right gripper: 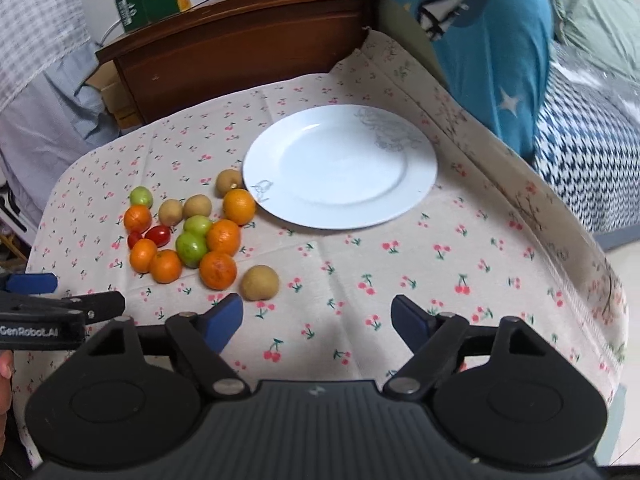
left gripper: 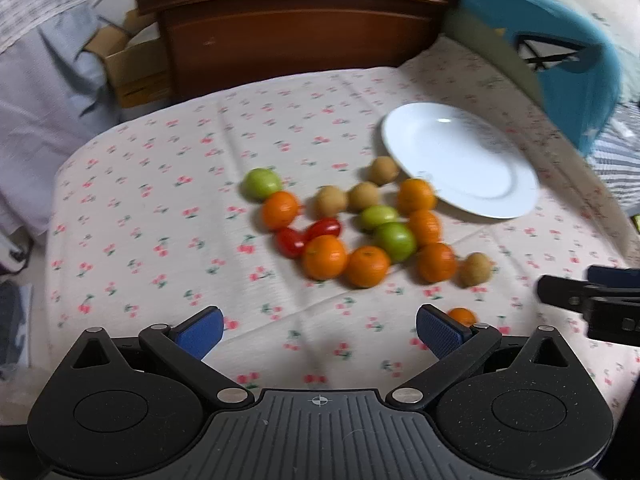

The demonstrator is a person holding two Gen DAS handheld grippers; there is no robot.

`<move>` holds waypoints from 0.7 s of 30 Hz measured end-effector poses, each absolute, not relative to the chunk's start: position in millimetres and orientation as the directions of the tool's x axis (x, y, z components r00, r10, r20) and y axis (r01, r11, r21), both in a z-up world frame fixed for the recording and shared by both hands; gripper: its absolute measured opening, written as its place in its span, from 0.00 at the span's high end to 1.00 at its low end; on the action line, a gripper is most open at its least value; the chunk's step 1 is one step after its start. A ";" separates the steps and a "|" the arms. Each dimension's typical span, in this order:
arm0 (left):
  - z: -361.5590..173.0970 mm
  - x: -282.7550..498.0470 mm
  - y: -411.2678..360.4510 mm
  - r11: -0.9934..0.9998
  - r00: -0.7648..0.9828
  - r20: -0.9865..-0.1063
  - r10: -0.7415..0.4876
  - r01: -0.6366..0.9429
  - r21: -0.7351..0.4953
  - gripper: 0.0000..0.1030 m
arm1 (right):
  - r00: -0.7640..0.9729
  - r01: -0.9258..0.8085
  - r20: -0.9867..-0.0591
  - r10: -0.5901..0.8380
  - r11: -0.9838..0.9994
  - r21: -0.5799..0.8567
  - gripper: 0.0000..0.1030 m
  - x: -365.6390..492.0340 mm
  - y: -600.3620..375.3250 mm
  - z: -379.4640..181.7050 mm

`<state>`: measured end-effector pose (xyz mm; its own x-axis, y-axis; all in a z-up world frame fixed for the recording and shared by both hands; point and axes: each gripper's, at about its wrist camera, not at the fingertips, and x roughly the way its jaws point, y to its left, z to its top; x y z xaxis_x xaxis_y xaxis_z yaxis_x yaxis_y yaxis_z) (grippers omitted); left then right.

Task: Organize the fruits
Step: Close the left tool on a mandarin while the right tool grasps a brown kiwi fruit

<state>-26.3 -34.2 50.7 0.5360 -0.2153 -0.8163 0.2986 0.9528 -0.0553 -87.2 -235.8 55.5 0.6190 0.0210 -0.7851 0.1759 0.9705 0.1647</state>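
Note:
A pile of fruit lies on the cherry-print cloth: several oranges [left gripper: 324,257] [right gripper: 218,269], green fruits [left gripper: 394,241] [right gripper: 191,247], two red tomatoes [left gripper: 324,228] [right gripper: 158,235] and brown round fruits [left gripper: 475,269] [right gripper: 260,282]. An empty white plate [left gripper: 460,160] [right gripper: 340,166] sits just right of the pile. My left gripper [left gripper: 320,332] is open over bare cloth in front of the pile, with one small orange [left gripper: 462,316] behind its right finger. My right gripper [right gripper: 318,316] is open with nothing between its fingers; the nearest brown fruit lies just beyond its left fingertip.
A dark wooden headboard [left gripper: 288,36] [right gripper: 240,36] stands behind the table, with a cardboard box [left gripper: 132,68] to its left. A blue garment [right gripper: 492,48] hangs at the table's right edge. Each gripper shows at the other view's side edge.

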 end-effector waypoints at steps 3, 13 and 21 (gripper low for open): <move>50.0 -32.4 -44.3 0.931 0.534 -0.804 -0.263 0.358 -0.067 0.00 | 0.611 0.203 -0.791 0.039 0.958 0.204 0.30 -88.6 -243.0 51.2; 33.2 -52.0 -82.9 0.856 0.503 -0.780 -0.372 0.510 -0.079 0.02 | 0.625 0.208 -0.775 0.095 0.936 0.283 0.43 -86.5 -249.5 45.1; 22.5 -56.3 -99.2 0.834 0.517 -0.752 -0.409 0.547 -0.077 0.20 | 0.644 0.126 -0.749 0.157 0.943 0.307 0.52 -77.2 -241.4 42.6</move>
<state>-56.3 -99.2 22.5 0.5166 -0.4086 -0.7524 0.5470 0.8336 -0.0770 -77.2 -241.4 42.6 0.6436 0.1572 -0.7490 0.1263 0.9434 0.3065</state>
